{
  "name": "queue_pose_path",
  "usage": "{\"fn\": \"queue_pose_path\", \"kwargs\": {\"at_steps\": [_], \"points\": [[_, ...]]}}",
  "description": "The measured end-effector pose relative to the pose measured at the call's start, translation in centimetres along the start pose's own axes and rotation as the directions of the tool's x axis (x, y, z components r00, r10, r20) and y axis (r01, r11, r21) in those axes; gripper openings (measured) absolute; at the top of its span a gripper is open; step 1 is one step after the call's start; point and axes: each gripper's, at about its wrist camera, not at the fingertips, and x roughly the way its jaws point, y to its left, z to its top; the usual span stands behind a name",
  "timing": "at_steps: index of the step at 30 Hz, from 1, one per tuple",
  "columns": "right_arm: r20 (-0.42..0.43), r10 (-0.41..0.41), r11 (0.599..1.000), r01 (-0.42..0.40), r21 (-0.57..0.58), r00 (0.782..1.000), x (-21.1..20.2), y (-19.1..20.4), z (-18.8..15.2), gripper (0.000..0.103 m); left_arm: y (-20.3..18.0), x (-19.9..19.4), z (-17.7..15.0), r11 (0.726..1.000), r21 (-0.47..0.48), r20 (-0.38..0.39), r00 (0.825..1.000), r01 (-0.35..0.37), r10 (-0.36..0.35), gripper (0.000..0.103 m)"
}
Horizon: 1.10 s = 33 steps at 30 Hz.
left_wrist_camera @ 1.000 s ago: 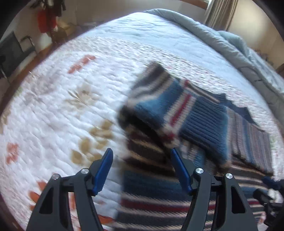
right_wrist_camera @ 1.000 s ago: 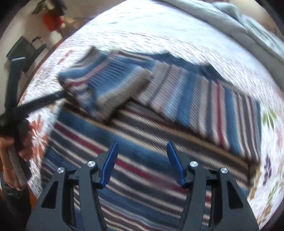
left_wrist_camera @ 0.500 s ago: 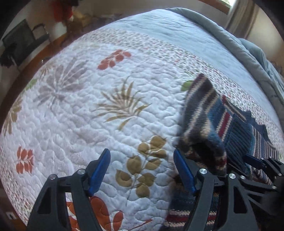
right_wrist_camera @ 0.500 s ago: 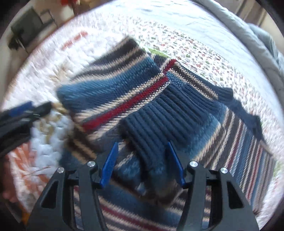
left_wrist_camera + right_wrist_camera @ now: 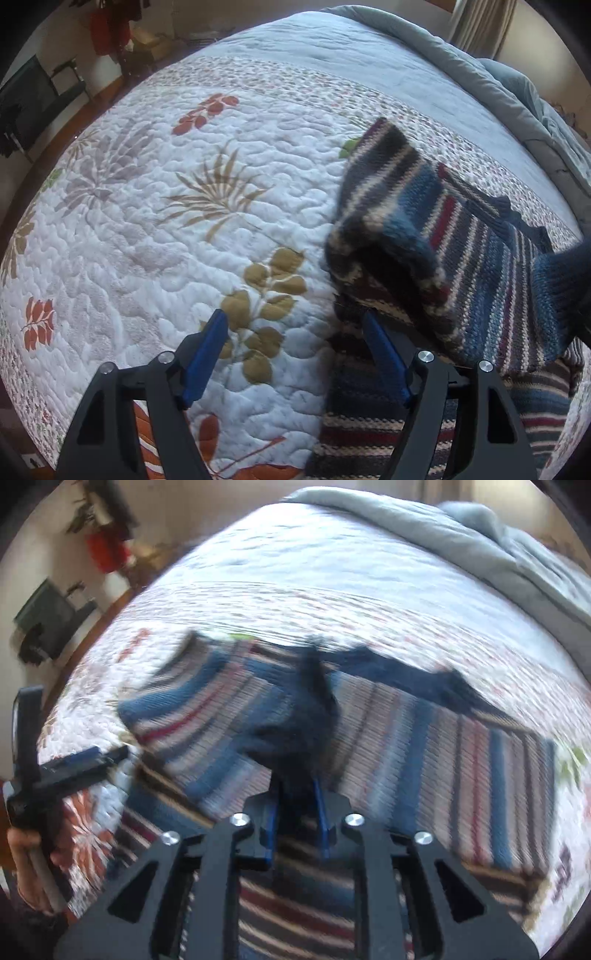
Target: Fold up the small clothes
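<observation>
A striped knit sweater (image 5: 476, 258) in blue, red, cream and dark bands lies on the quilted bed, its left sleeve folded across the body. My left gripper (image 5: 295, 332) is open and empty, just left of the sweater's edge, over the quilt. My right gripper (image 5: 295, 794) is shut on the sleeve's dark blue ribbed cuff (image 5: 295, 731) and holds it above the sweater body (image 5: 461, 775). The cuff also shows at the right edge of the left wrist view (image 5: 561, 273). The left gripper shows at the left of the right wrist view (image 5: 85, 760).
The white quilt (image 5: 147, 240) with leaf prints covers the bed. A grey duvet (image 5: 517, 92) lies bunched at the far side. The bed's edge and wooden floor are at the left, with a dark chair (image 5: 33, 107) beyond.
My right gripper has closed on the sleeve cuff and lifted it. The left gripper has stayed open beside the sweater's left edge.
</observation>
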Motion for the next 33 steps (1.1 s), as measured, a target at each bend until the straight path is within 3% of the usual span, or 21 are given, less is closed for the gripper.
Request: {"fn": "queue_pose_path", "kwargs": {"at_steps": [2, 6, 10, 12, 14, 18, 19, 23, 24, 29, 33], "points": [[-0.027, -0.036, 0.999, 0.037, 0.032, 0.999, -0.5, -2.4, -1.5, 0.039, -0.7, -0.2, -0.1, 1.000, 0.013, 0.000, 1.000, 0.006, -0.006, 0.077], [-0.104, -0.105, 0.990, 0.114, 0.078, 0.989, -1.2, -7.5, -5.0, 0.041, -1.9, -0.8, -0.5, 0.999, 0.039, 0.009, 1.000, 0.006, -0.007, 0.078], [-0.139, -0.048, 0.987, 0.069, 0.147, 0.989, -1.1, -10.0, -6.3, 0.047, -2.4, -1.3, -0.9, 0.999, 0.042, 0.016, 1.000, 0.006, -0.007, 0.080], [-0.146, 0.021, 0.983, 0.007, 0.185, 0.989, -0.3, -10.2, -6.0, 0.048, -2.6, -1.5, -1.1, 0.999, 0.040, 0.013, 1.000, 0.009, -0.010, 0.080], [-0.165, 0.115, 0.971, -0.076, 0.226, 0.980, 1.2, -9.5, -5.3, 0.048, -2.7, -1.6, -1.3, 0.999, 0.043, 0.011, 1.000, 0.010, -0.011, 0.080], [-0.192, 0.203, 0.947, -0.143, 0.287, 0.960, 4.1, -8.4, -4.4, 0.048, -2.9, -1.7, -1.8, 0.998, 0.068, 0.013, 1.000, 0.001, -0.002, 0.081], [-0.197, 0.220, 0.942, -0.155, 0.298, 0.956, 4.5, -8.2, -4.3, 0.047, -2.9, -1.7, -2.0, 0.997, 0.073, 0.014, 1.000, -0.004, 0.003, 0.082], [-0.188, 0.215, 0.947, -0.157, 0.282, 0.958, 5.2, -7.5, -3.6, 0.015, -2.8, -1.4, -2.5, 0.996, 0.085, 0.007, 1.000, -0.016, 0.016, 0.082], [-0.180, 0.227, 0.946, -0.173, 0.273, 0.957, 4.7, -7.3, -3.4, 0.011, -2.7, -1.1, -2.6, 0.996, 0.085, 0.002, 1.000, -0.019, 0.019, 0.082], [-0.110, 0.228, 0.959, -0.203, 0.200, 0.968, 1.0, -6.6, -2.2, 0.009, -2.7, -0.9, -3.1, 0.997, 0.075, -0.001, 1.000, -0.010, 0.010, 0.082], [0.010, 0.117, 0.988, -0.118, 0.104, 0.993, -3.9, -7.1, 0.4, 0.009, -3.5, -1.3, -3.4, 0.996, 0.091, 0.006, 1.000, 0.003, -0.004, 0.082]]}}
